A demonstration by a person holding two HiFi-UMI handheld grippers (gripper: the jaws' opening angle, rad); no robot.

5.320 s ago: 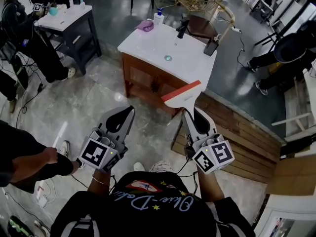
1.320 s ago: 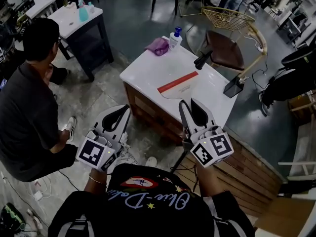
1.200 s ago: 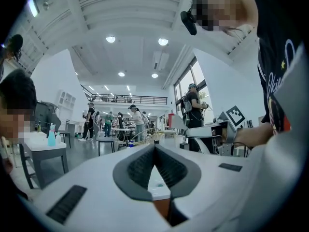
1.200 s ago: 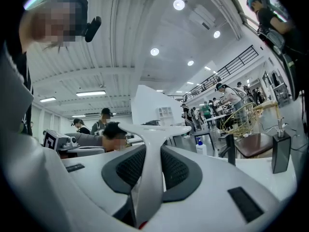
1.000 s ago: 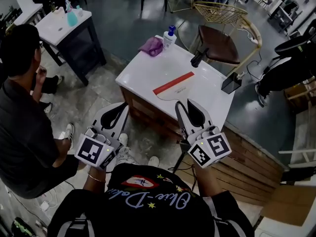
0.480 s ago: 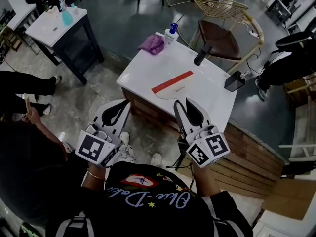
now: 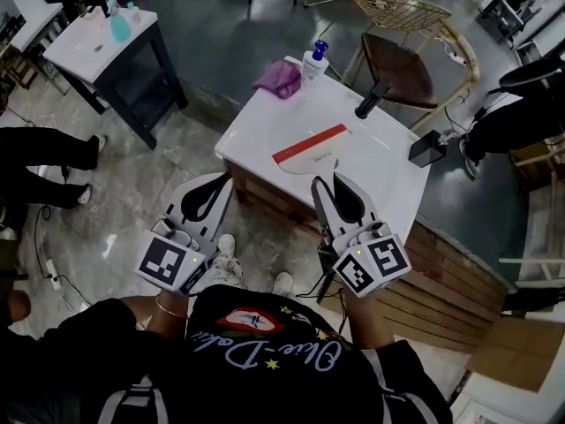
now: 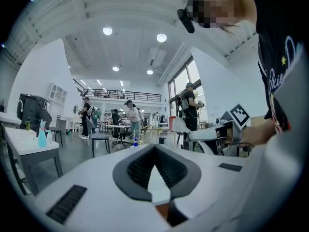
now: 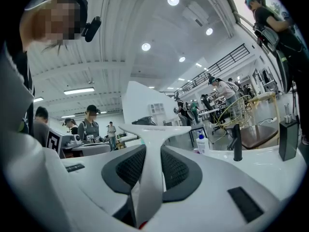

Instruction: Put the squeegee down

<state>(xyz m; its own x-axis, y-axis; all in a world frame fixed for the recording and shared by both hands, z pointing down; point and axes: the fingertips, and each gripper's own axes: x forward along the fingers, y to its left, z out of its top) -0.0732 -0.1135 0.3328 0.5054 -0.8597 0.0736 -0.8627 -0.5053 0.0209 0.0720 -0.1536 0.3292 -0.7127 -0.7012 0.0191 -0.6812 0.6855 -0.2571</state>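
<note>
Right gripper [image 7: 328, 184] grips the squeegee [image 7: 311, 148] by its white handle. Its dark pads press on both sides of the stem, and the red-edged blade reaches out over the near half of the white countertop [image 7: 265, 117]. Left gripper [image 7: 212, 185] hangs to its left, short of the counter's near corner, jaw tips together with nothing between them.

Five seconds earlier the squeegee was held out over the floor, short of the wooden cabinet. It is now above the counter, about where it was half a second ago. The bystander in dark clothes who crouched at near left a second ago now shows only as a dark shape [image 7: 53, 360] in the near-left corner. That shape is hard to tell from the wearer's own shirt.

Along the counter's far side are a purple cloth [image 7: 281, 78], a soap bottle [image 7: 312, 62] with a blue pump and a black faucet [image 7: 371, 102]. A black box [image 7: 426, 147] stands at the counter's right edge. A wire-backed chair [image 7: 399, 51] stands beyond the counter, and a small dark table [image 7: 115, 42] is at far left.

No view shows whether the blade touches the countertop. The handle's lower end is buried between the jaws. A pair of legs [image 7: 44, 162] at the left edge is cut off by the frame.
</note>
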